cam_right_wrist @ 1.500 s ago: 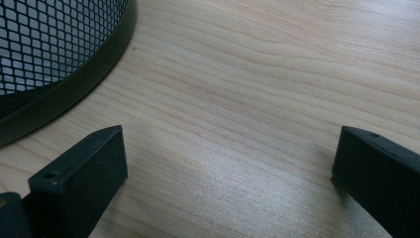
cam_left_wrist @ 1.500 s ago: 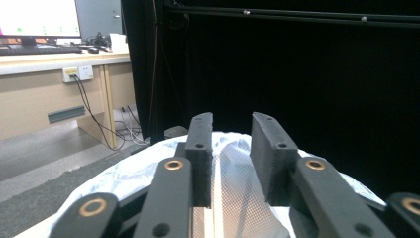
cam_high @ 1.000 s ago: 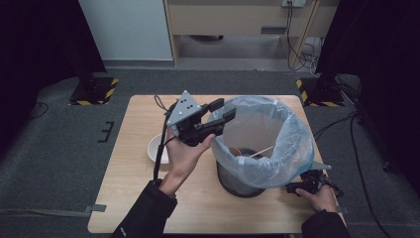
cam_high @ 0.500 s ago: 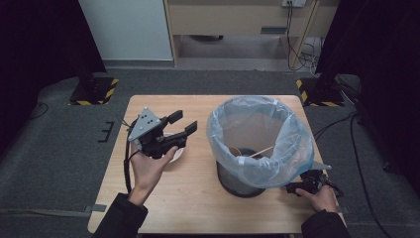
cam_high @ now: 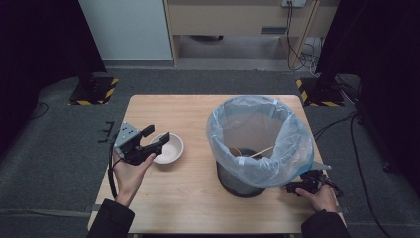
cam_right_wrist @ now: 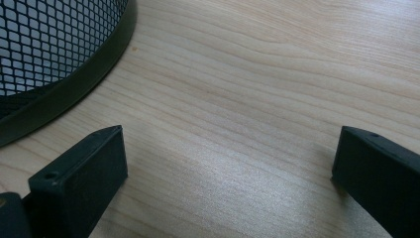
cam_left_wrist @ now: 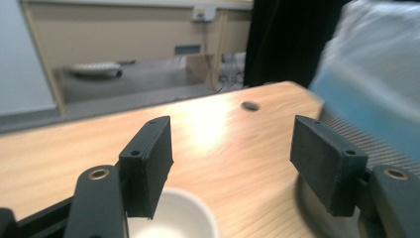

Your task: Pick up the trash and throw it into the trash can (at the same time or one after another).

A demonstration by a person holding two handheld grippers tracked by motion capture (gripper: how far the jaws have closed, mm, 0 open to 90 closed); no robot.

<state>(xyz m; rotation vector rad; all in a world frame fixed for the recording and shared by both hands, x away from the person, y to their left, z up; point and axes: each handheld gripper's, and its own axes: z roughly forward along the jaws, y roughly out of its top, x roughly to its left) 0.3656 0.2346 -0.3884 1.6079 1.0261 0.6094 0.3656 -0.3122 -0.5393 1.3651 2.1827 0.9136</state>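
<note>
Bowl (cam_high: 167, 147) sits left of the lined bin (cam_high: 257, 144), not yet gripped; some scraps already lie inside the bin. Left gripper (cam_high: 156, 138) hovers over the bowl, its empty jaws having just opened wider. Right gripper (cam_high: 297, 187) rests by the bin's base, jaws apart and empty.

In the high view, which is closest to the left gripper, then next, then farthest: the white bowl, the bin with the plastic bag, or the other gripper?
1. White bowl: right beside the left gripper, whose open jaws reach over its near rim.
2. Bin with the plastic bag: farther along the table, to the right.
3. Right gripper: farthest, past the bin at the table's right near corner.
</note>
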